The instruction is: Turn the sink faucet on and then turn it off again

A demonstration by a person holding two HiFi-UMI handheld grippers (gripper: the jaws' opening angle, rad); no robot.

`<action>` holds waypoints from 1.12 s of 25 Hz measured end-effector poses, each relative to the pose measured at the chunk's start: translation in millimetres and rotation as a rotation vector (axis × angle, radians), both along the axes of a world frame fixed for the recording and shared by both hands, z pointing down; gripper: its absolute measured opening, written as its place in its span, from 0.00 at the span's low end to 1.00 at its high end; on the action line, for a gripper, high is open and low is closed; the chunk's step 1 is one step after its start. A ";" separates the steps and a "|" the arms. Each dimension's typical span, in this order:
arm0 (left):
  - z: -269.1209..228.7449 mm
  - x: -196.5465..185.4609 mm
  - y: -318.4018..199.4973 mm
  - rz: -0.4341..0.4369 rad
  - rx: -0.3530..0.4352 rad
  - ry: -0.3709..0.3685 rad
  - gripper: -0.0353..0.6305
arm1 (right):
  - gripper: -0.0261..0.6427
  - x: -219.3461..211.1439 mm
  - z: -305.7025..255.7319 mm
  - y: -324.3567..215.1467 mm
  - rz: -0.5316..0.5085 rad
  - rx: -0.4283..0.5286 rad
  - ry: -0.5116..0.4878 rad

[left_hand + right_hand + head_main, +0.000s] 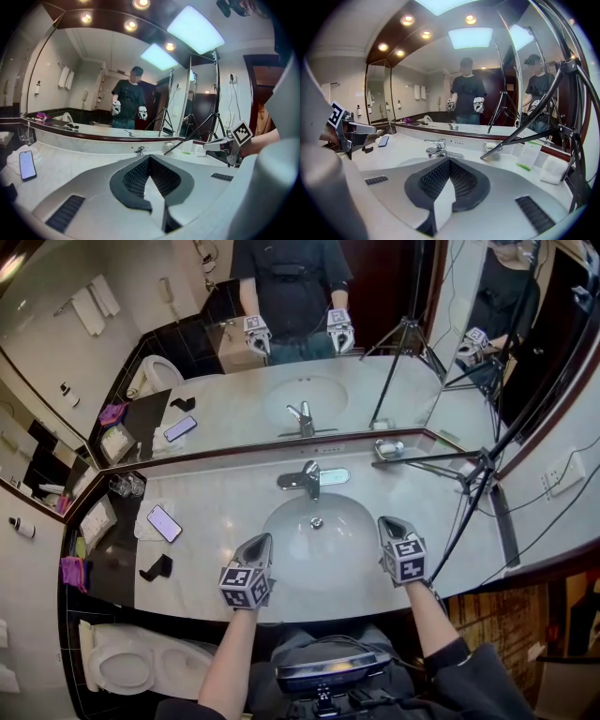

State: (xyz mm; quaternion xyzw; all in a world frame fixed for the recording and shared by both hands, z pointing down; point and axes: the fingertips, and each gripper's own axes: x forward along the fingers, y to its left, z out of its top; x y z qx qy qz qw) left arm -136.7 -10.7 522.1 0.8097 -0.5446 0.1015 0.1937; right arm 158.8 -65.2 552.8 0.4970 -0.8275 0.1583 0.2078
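The chrome faucet [309, 478] stands at the back of the white oval sink [281, 559], its lever lying toward the right. Both grippers hover over the sink's front rim, well short of the faucet. My left gripper [262, 542] is shut and holds nothing, at the basin's front left. My right gripper [391, 524] is also shut and empty, at the basin's right edge. In the right gripper view the faucet [436, 146] lies straight ahead beyond the closed jaws [449, 162]. It shows small and far off [139, 150] in the left gripper view, past that gripper's jaws [149, 159].
A phone [164, 522] and a black stand [156, 567] lie on the counter to the left, with glasses [127, 486] behind. A soap dish [388, 449] sits at the back right. A tripod [478, 470] leans across the right counter. A mirror backs the counter; a toilet [131, 662] stands lower left.
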 end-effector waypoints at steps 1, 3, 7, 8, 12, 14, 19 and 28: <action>0.2 1.1 1.0 0.005 0.003 -0.006 0.06 | 0.07 -0.1 1.0 0.6 -0.001 -0.001 -0.002; 0.7 3.1 3.0 0.015 0.008 -0.019 0.06 | 0.07 -0.4 2.4 1.9 -0.002 -0.001 -0.006; 2.4 3.7 5.5 0.011 0.004 -0.006 0.06 | 0.07 0.1 6.8 6.5 -0.005 -0.013 -0.004; 2.8 3.8 5.7 0.008 0.001 0.000 0.06 | 0.07 0.6 8.2 7.3 -0.006 -0.018 -0.002; 4.0 5.1 4.6 0.005 0.001 0.006 0.06 | 0.07 1.4 9.5 6.2 -0.008 -0.022 0.000; 5.1 5.5 3.6 0.006 0.002 0.007 0.06 | 0.07 0.6 9.4 4.6 -0.009 -0.017 -0.003; 6.9 9.2 1.4 0.008 0.001 0.011 0.06 | 0.07 1.8 12.0 3.7 -0.014 -0.026 0.002; 14.6 12.5 -7.0 0.010 -0.011 0.013 0.06 | 0.07 -2.6 17.1 -5.0 -0.024 -0.043 0.014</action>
